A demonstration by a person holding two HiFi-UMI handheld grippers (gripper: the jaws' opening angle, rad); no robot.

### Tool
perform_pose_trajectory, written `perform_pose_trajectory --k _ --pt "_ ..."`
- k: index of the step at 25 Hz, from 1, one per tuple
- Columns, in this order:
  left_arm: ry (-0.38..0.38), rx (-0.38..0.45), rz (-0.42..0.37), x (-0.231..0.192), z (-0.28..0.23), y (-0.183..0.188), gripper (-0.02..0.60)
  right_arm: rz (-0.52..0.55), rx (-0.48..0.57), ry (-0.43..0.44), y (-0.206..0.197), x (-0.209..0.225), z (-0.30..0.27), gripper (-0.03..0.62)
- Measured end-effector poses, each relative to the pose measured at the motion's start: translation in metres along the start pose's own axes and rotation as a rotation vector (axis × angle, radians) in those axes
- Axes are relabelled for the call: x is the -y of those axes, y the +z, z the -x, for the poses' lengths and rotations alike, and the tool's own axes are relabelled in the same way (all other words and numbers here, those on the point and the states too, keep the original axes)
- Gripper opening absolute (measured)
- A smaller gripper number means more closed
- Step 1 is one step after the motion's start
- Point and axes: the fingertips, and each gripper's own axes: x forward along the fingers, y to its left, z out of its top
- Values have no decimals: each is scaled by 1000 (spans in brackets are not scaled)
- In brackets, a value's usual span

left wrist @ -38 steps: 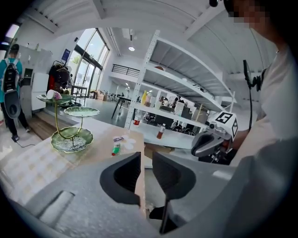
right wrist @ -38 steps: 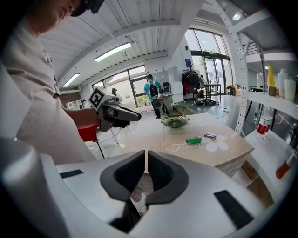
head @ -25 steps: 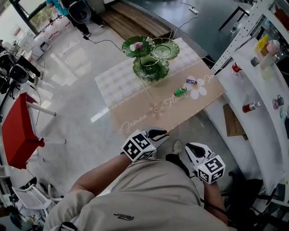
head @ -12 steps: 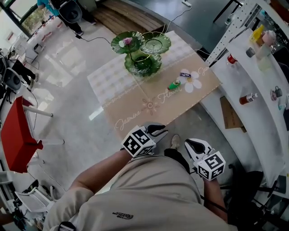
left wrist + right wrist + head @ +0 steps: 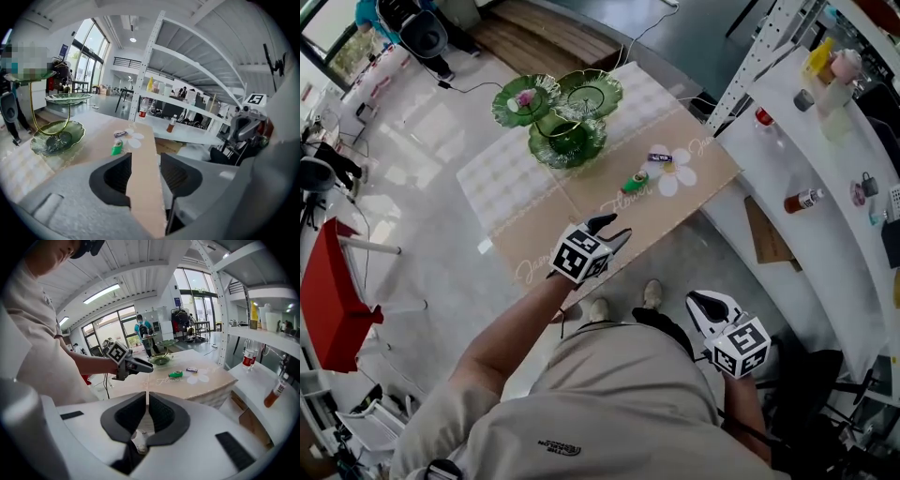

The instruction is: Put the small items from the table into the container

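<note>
Left claw (image 5: 612, 228) has moved out over the table (image 5: 598, 190), opening.

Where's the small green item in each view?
Head view: green item upper middle, just left of the white flower print.
Left gripper view: green item left of centre, below and left of the flower print.
Right gripper view: green item just right of centre, left of the flower print.
Shared landmark: the white flower print.

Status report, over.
Left gripper opening, empty, above table edge. Right gripper shut, empty. Green item, purple item on table, not in dish. Path clear.
</note>
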Motion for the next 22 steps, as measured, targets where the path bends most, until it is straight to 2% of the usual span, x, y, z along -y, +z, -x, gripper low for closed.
perform_pose_trajectory --k 4,10,17,22 --pt "78 -42 -27 -40 -44 3 183 -11 -10 -12 2 32 11 31" --pt "129 -109 -67 -79 -99 13 189 -25 -33 -12 5 75 19 31" --pt "168 -213 -95 -107 -154 3 190 -39 -66 -12 -2 119 29 31" --pt "205 -257 -99 -119 -176 -8 190 -31 -80 -7 -3 145 32 31"
